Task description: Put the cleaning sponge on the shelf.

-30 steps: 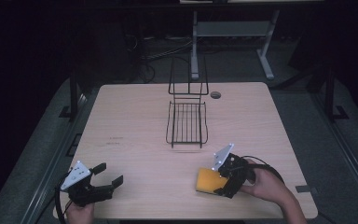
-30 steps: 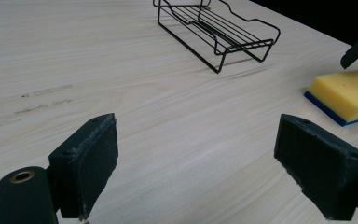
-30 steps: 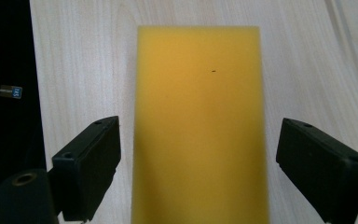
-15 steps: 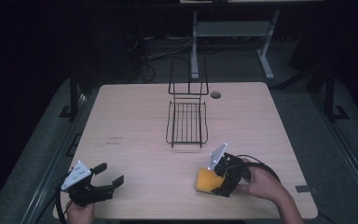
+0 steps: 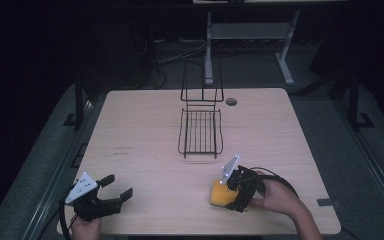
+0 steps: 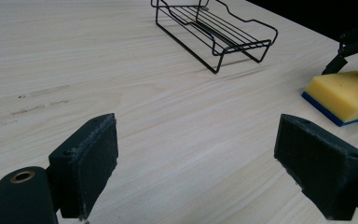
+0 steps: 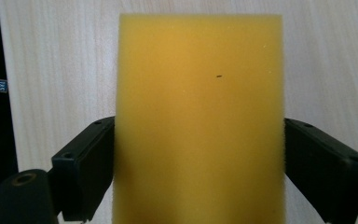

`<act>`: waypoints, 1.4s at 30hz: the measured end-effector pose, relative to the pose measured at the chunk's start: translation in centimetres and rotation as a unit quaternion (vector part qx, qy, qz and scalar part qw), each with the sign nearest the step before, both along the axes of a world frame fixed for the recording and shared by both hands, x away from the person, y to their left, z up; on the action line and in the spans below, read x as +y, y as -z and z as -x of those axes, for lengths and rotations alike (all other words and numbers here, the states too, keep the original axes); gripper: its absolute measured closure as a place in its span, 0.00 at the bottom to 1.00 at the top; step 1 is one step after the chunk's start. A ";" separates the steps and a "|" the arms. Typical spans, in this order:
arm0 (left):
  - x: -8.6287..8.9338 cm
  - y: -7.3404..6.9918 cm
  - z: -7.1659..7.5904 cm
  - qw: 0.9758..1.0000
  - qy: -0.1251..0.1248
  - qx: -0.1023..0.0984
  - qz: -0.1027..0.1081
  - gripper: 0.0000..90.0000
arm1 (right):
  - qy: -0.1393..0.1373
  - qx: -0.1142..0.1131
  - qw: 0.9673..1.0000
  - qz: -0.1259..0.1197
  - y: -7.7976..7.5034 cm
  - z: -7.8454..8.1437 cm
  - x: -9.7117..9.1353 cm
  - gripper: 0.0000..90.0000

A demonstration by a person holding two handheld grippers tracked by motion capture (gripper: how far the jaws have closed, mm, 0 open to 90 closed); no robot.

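Yellow sponge (image 5: 220, 194) w/ blue underside lies flat on the wooden worktop (image 5: 145, 130), near the front edge, right of centre. Right gripper (image 5: 234, 196) sits over it from the right side; in the right gripper view its two black fingers (image 7: 86, 172) stand either side of the sponge (image 7: 199, 121), pads right at the sponge's long edges. Whether they press or just touch, can't tell, so grip state unclear. Left gripper (image 5: 114, 192) is at the front left corner of the worktop, held low in the person's hand, fingers (image 6: 86, 161) spread wide & released, nothing between them. Left gripper view looks across bare wood toward the sponge (image 6: 342, 95) at far right and the black wire rack (image 6: 214, 28) beyond. Rack (image 5: 200, 132) stands mid-worktop toward the back edge, w/ tall wire back, well apart from the sponge. Small round grommet hole (image 5: 231, 101) just right of rack's back.
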State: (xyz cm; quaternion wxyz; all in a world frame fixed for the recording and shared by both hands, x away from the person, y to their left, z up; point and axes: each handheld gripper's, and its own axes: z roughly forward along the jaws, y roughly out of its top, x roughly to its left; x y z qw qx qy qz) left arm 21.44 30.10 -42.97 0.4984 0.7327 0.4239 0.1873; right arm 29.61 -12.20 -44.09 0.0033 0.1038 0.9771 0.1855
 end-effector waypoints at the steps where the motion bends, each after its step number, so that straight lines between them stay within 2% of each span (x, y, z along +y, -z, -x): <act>1: 0.0 0.0 0.0 1.000 0.000 0.000 0.000 0.14 | 0.003 0.000 1.000 0.003 0.1 0.0 0.1 0.15; 28: 0.1 0.0 0.0 1.000 0.001 0.000 0.001 0.14 | -0.001 -0.007 1.000 0.015 0.9 0.2 0.5 0.16; 35: 0.1 0.0 0.0 1.000 0.000 -0.001 0.004 0.14 | -0.003 -0.005 1.000 0.015 0.8 0.2 0.5 0.22; 42: 0.1 0.0 0.0 1.000 0.001 -0.002 0.004 0.14 | -0.006 -0.011 1.000 0.013 0.5 0.3 0.6 0.24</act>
